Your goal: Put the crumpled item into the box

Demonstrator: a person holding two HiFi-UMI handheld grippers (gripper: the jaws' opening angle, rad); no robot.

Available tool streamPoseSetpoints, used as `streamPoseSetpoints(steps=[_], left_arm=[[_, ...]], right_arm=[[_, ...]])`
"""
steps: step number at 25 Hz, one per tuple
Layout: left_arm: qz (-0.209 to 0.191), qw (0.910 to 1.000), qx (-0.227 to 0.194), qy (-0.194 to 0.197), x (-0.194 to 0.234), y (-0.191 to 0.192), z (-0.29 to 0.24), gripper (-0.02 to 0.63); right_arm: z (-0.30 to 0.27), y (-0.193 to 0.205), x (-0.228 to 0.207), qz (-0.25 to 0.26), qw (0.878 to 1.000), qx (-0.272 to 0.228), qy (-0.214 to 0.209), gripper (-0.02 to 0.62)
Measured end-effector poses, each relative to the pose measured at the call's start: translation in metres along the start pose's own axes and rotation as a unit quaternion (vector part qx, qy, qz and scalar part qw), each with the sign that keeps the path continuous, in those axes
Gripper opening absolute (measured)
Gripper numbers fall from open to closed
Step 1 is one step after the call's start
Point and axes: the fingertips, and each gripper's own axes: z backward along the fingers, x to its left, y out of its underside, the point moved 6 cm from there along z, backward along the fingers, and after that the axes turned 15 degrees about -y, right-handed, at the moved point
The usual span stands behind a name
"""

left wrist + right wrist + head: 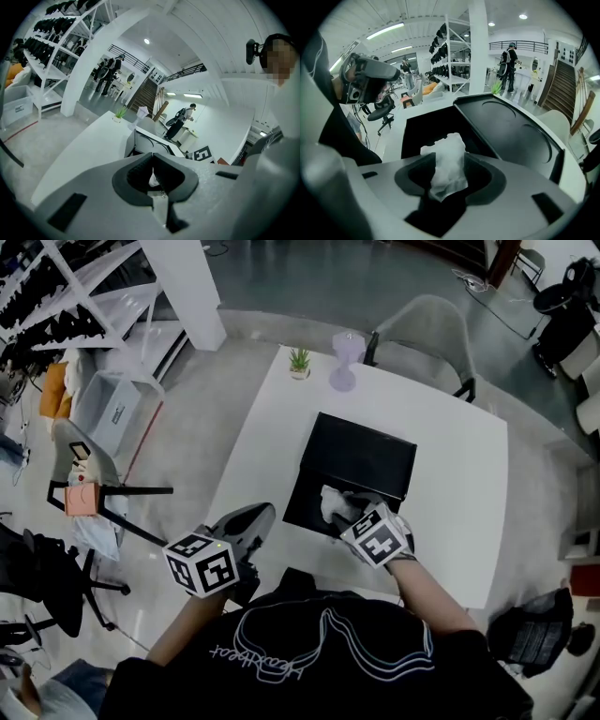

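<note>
The black box [307,509] stands open on the white table [455,493], its lid [361,456] tipped back. The crumpled white item [335,502] is over the box's inside. My right gripper [352,517] reaches into the box from the near side. In the right gripper view the crumpled item [448,161] stands between the jaws of the right gripper [449,174], which are apart, above the box's dark inside [424,129]. My left gripper [253,519] hangs at the table's near left edge, away from the box. Its jaws meet and hold nothing [152,161].
A small potted plant [299,361] and a pale purple vase [344,360] stand at the table's far edge. A grey chair [431,329] is behind the table. White shelving [84,296], a bin [108,407] and office chairs [89,474] fill the floor at the left.
</note>
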Motion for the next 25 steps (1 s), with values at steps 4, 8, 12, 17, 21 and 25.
streamPoseSetpoints(steps=[4,8,12,17,21,25], left_arm=[[0.003,1.0,-0.003,-0.004,0.004,0.001,0.002,0.008],[0.002,1.0,-0.007,-0.005,0.001,0.001,0.005,0.008],[-0.001,0.9999,-0.015,0.001,-0.009,0.002,0.011,0.008],[-0.011,0.9994,-0.031,0.015,-0.033,0.001,0.022,0.008],[-0.022,0.9981,-0.05,0.03,-0.058,0.001,0.035,0.008],[-0.041,0.9954,-0.072,0.048,-0.085,0.002,0.052,0.008]], right_arm=[[0.001,-0.003,-0.001,-0.011,1.0,-0.011,-0.011,0.24],[0.012,-0.006,0.002,-0.025,0.998,-0.042,-0.026,0.281],[0.034,-0.01,0.012,-0.045,0.992,-0.103,-0.053,0.299],[0.083,-0.016,0.031,-0.064,0.967,-0.228,-0.093,0.263],[0.128,-0.019,0.052,-0.013,0.951,-0.299,-0.075,0.183],[0.16,-0.016,0.075,0.022,0.936,-0.346,-0.058,0.067]])
